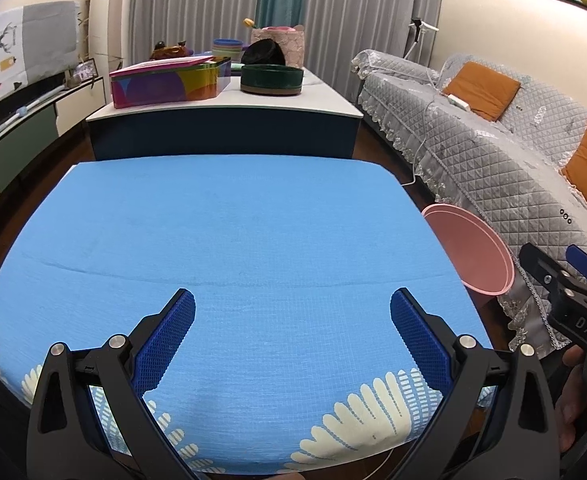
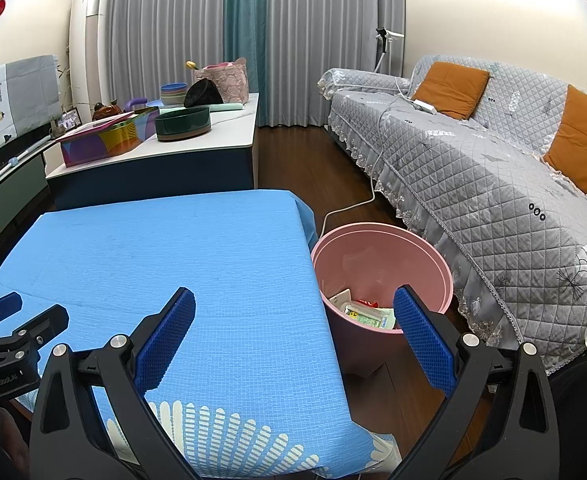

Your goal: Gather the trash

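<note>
left wrist view: the left gripper [image 1: 292, 312] hangs over the blue woven tablecloth [image 1: 233, 232], its blue ribbed pads spread wide, released and empty. no trash shows on the cloth. at 3 o'clock, just beside the table edge, stands the round pink plastic trash bin [image 1: 481, 256]; only its rim and inner wall show, contents hidden. at 4 o'clock the right gripper [image 1: 581, 280] appears past the table corner, held by a person's hand [image 1: 585, 400]. at 12 o'clock, well apart, a white-topped cabinet [image 1: 325, 100] carries a multicoloured rectangular tin [image 1: 169, 82] and a dark green round container [image 1: 271, 79].

right wrist view: the right gripper [image 2: 293, 312] is spread wide and carries nothing; it straddles the table corner, one pad over the cloth, the other over the bin [image 2: 381, 256]. the collected trash, white and green wrappers [image 2: 367, 314], lies in the bottom of the bin at 1 o'clock. the left gripper [image 2: 9, 320] enters at 9 o'clock.

judgement: the task looks near complete or complete. risks from here: a low sweep could snag the cloth and drag it off the table; the right gripper, close above the rim, could knock the bin over and spill the wrappers; the white cable [image 2: 353, 204] on the floor at 12 o'clock from the bin could catch a foot.
</note>
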The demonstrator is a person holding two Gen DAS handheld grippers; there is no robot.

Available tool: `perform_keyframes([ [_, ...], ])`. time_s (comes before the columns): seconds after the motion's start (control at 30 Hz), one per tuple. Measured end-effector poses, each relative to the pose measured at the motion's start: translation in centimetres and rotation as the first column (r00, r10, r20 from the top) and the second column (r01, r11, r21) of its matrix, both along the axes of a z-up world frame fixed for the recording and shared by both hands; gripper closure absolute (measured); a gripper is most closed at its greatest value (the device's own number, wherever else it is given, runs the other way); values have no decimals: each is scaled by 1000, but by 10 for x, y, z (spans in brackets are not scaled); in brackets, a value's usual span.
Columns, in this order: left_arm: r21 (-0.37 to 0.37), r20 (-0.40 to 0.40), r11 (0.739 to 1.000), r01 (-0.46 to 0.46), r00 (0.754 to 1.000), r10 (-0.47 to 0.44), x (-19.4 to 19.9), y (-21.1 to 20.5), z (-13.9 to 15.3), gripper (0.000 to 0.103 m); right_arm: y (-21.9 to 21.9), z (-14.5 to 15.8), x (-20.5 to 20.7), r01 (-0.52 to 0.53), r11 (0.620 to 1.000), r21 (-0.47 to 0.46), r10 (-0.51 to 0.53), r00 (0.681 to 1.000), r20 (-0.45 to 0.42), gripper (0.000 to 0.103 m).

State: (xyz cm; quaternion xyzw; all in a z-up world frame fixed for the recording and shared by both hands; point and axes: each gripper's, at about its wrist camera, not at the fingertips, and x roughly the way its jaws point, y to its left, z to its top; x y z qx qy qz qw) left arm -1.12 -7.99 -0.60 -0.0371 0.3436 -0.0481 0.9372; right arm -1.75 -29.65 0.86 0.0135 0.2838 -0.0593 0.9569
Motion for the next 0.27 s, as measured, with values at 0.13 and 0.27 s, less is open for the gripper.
perform_keyframes([
  [0.13,10,-3,1000,0,1000,0,0,-3,1,8,1,0,0,-2,1000,-1,2,1000,-2,5],
  [0.27,2,-12,1000,-7,1000,7,2,-1,1,8,2,-1,0,-4,1000,-2,4,1000,-5,5],
])
